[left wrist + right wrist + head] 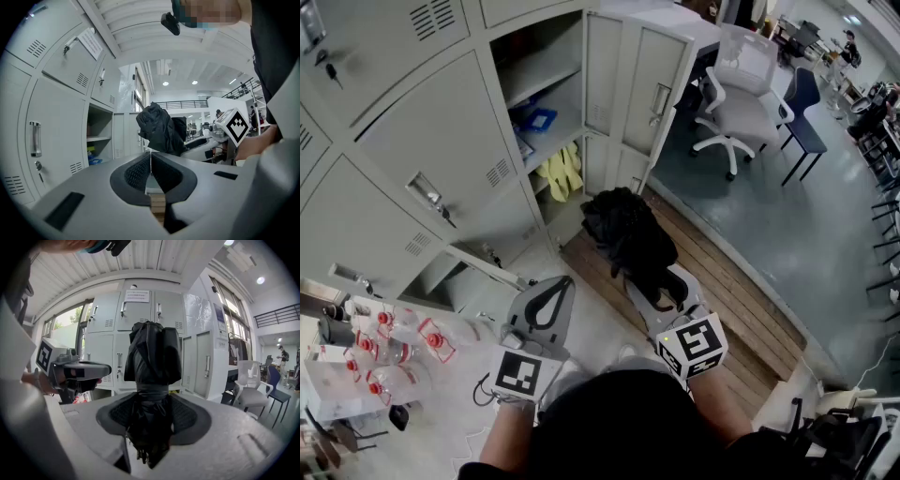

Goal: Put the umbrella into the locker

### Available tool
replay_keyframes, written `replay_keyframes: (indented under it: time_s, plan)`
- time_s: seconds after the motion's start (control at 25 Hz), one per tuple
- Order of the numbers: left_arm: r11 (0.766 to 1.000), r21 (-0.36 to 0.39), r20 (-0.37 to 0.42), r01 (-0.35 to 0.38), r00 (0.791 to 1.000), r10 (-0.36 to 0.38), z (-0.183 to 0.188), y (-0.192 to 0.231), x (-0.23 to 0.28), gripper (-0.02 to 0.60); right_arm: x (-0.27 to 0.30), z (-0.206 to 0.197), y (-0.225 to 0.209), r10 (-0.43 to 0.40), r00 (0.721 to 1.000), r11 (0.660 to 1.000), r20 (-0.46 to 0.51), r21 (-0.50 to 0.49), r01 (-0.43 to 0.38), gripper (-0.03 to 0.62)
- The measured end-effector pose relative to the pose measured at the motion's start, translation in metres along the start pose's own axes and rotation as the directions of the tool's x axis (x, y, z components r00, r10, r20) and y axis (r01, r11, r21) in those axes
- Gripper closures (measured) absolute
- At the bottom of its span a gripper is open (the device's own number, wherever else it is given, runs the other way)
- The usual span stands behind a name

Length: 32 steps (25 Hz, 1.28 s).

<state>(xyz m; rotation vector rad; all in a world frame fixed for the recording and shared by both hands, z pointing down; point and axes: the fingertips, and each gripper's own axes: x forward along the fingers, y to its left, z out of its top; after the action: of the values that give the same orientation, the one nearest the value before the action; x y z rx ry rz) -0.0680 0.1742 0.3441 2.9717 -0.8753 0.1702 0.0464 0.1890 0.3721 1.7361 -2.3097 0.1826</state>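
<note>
The right claw [654, 286] has its ribbed dark pads clamped around the strapped waist of the umbrella [623, 230]. It is a folded black one of limp, crinkled fabric, bunched thick at its far end. Its long axis runs straight out along the jaws, pointing far and slightly left toward the open locker [542, 73], a smooth grey metal box with flat shelves. The locker's door [637, 80] is swung to the right. So the right hand looks best placed to carry the umbrella in. The left claw [551, 298] hangs just beside it, jaws pressed together with nothing between them.
</note>
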Motion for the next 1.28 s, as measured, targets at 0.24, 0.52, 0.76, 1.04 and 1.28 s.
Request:
replay_keyframes:
  time_s: [0.24,0.52,0.76,1.04,1.28]
  plan:
    - [1.0,-0.007,-0.002,0.002,1.0,-0.002,-0.006,0.019,-0.023,0.571,0.008,0.004,0.021,-0.018,1.0,1.0,0.003,-0.002,0.018,0.384]
    - [1.0,-0.023,-0.001,0.005,1.0,-0.005,-0.016,0.044,-0.055,0.571,0.023,0.012,0.055,-0.024,0.999,0.999,0.032,0.034,0.023,0.382]
    - [0.999,-0.045,-0.017,-0.009,1.0,0.008,-0.033,0.061,-0.072,0.571,0.038,0.001,0.074,-0.031,1.0,0.998,-0.002,0.049,0.031,0.382]
    - [0.997,-0.059,-0.041,-0.044,0.998,0.041,-0.037,0.079,-0.044,0.571,0.068,0.0,0.05,-0.003,1.0,0.999,-0.015,0.039,0.004,0.382]
    - [0.995,-0.042,-0.054,-0.096,0.994,0.093,-0.027,0.095,0.008,0.571,0.102,0.006,0.006,0.056,0.998,0.998,-0.002,0.029,-0.056,0.382]
